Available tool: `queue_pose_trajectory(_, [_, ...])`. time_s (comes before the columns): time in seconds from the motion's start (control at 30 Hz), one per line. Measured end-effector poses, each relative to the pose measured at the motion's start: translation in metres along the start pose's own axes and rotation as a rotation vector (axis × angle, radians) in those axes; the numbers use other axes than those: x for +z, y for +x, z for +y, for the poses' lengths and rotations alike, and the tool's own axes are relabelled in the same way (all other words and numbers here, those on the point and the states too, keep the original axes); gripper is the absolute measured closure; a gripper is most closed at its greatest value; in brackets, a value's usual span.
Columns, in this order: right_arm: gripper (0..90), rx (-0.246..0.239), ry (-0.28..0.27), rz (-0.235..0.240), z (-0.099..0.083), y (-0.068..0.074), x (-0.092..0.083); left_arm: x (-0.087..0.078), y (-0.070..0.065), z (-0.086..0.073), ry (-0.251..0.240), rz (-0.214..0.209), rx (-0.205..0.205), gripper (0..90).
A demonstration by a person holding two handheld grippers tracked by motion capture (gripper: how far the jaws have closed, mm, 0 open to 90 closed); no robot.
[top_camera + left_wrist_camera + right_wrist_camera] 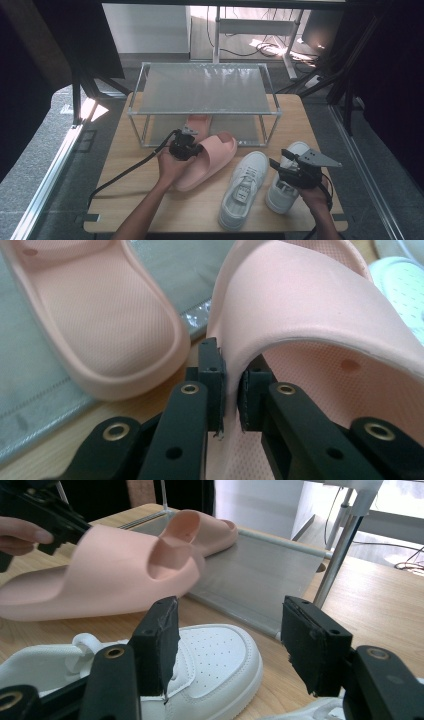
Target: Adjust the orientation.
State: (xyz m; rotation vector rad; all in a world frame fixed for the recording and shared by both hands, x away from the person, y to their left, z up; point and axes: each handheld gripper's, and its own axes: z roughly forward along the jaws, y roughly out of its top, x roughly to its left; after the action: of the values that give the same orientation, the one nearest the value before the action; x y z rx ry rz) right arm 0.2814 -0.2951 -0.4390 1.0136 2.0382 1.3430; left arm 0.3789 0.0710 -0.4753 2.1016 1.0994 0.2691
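Pink slide (207, 160), the one your left gripper (186, 146) holds, sits at the middle of the wooden table (120, 195), toe toward the metal rack (205, 90) at the far side. In the left gripper view your jaws are nearly closed, pinching the thin edge of the slide's strap (300, 300) between the pads. A 2nd pink slide (198, 121) lies on the rack's lower shelf, just beyond the held one. Right of them, 2 white sneakers stand side by side near you: the left sneaker (243, 189) and the right sneaker (285, 187). Your right gripper (285, 167) hovers over the right sneaker with its jaws spread wide and nothing between them.
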Motion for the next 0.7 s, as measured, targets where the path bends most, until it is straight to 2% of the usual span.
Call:
queue_pose_trajectory(0.3, [41.4, 0.001, 0.003, 0.003, -0.001, 0.000, 0.001, 0.017, -0.005, 0.013, -0.024, 0.026, -0.027, 83.4])
queue_pose_trajectory(0.33, [41.5, 0.001, 0.004, 0.003, -0.001, 0.000, 0.002, 0.020, -0.006, 0.014, -0.029, 0.025, -0.044, 83.3])
queue_pose_trajectory(0.4, [41.4, -0.001, 0.005, 0.005, -0.001, 0.000, 0.002, 0.025, -0.007, 0.016, -0.029, 0.028, -0.050, 83.2])
queue_pose_trajectory(0.53, [41.4, 0.001, 0.005, 0.004, -0.001, 0.000, 0.002, 0.036, -0.009, 0.017, -0.025, 0.047, -0.058, 83.1])
queue_pose_trajectory(0.6, [41.4, 0.001, 0.005, 0.003, -0.001, -0.001, 0.001, 0.041, -0.009, 0.019, -0.024, 0.052, -0.050, 83.1])
queue_pose_trajectory(0.7, [41.4, 0.001, 0.004, 0.002, -0.001, -0.001, 0.001, 0.046, -0.009, 0.019, -0.032, 0.051, -0.064, 83.0])
